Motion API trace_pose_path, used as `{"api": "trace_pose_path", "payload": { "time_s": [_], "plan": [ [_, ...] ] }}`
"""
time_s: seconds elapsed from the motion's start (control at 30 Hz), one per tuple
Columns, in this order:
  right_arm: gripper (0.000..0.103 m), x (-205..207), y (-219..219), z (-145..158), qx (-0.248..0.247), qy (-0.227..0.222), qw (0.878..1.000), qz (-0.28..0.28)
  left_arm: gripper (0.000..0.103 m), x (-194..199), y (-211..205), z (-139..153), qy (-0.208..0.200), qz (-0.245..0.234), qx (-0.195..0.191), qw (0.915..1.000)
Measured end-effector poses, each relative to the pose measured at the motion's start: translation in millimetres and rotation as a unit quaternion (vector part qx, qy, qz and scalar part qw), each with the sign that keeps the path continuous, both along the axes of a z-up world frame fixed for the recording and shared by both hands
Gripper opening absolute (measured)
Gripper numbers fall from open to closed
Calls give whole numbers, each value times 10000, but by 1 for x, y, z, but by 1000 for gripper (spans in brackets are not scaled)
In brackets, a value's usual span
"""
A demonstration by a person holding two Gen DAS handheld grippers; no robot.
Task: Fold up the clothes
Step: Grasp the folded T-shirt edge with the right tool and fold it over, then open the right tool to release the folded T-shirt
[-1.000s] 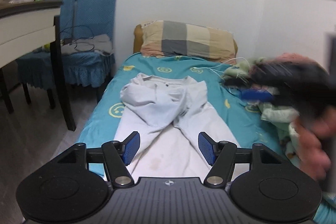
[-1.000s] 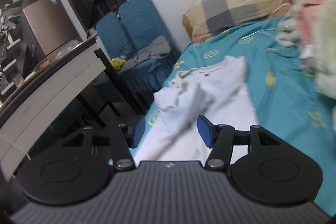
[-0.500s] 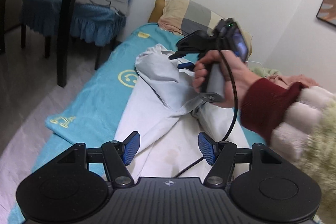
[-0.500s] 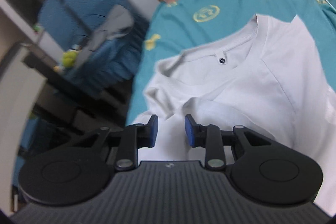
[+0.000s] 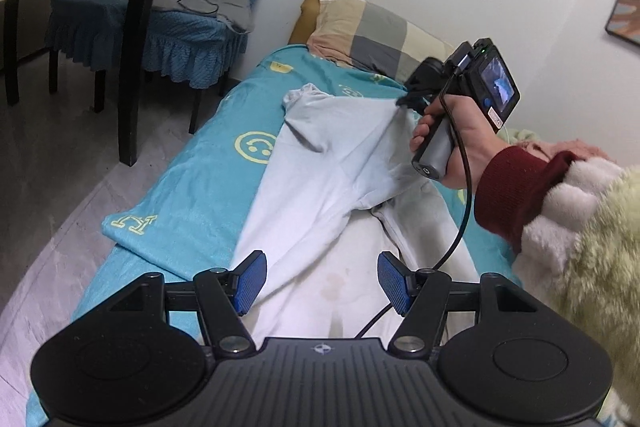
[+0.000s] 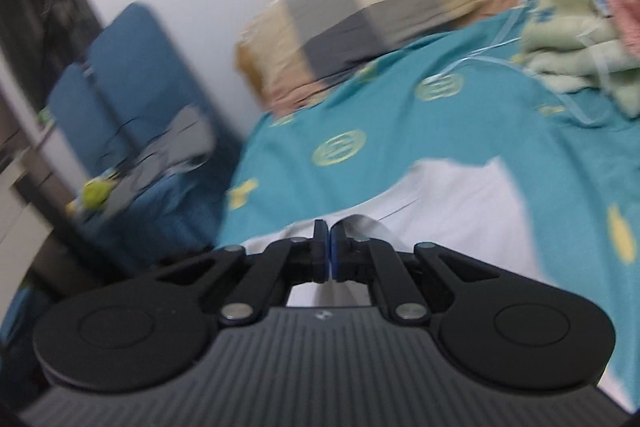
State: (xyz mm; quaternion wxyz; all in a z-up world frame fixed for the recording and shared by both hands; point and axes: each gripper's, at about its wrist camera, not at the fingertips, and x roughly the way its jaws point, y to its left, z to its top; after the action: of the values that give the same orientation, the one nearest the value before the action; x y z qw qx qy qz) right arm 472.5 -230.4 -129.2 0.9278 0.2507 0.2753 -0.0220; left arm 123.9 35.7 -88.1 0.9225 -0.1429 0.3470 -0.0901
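A white shirt [image 5: 320, 179] lies spread along the teal bed sheet [image 5: 192, 195]. In the left wrist view my right gripper [image 5: 402, 102], held by a hand [image 5: 464, 147] in a red cuff, pinches a fold of the shirt near its upper part and lifts it. The right wrist view shows that gripper [image 6: 330, 251] with its jaws closing tight together and white shirt [image 6: 460, 203] fabric at their tips. My left gripper [image 5: 322, 281] hangs open above the shirt's lower part, with nothing between its blue pads [image 5: 250, 281].
A checked pillow [image 5: 372, 35] lies at the head of the bed against the wall. A pile of green and pink clothes [image 6: 580, 39] sits on the bed's right side. Blue-covered chairs [image 5: 192, 27] and a dark table leg [image 5: 134, 67] stand left of the bed.
My right gripper swept over the shirt, closed on its fabric and pulled it up and right. My left gripper shifted closer to the bed and stayed open.
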Motion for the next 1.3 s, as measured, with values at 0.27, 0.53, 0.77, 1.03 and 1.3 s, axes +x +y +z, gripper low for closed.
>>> {"api": "trace_pose_path", "payload": {
  "time_s": [0.27,0.53,0.77,1.03,1.3],
  "plan": [
    [6,17,-22,-51,167,445,9989,-56,64,18,-7,-18,245,34,265,9993],
    [35,-38,-22,-4,-84,442,9971,615,64,21,-8,-16,125,45,409,9991],
    [71,-176,-24,58,-532,40,9913,1203,66,-2,-18,2,-205,17,578,9981],
    [71,-354,-23,77,-665,-96,9848,1602,68,-20,-20,9,-141,-107,349,9992],
    [71,-439,-56,42,-501,75,9905,1282,68,-23,-6,0,400,146,574,9974]
  ]
}}
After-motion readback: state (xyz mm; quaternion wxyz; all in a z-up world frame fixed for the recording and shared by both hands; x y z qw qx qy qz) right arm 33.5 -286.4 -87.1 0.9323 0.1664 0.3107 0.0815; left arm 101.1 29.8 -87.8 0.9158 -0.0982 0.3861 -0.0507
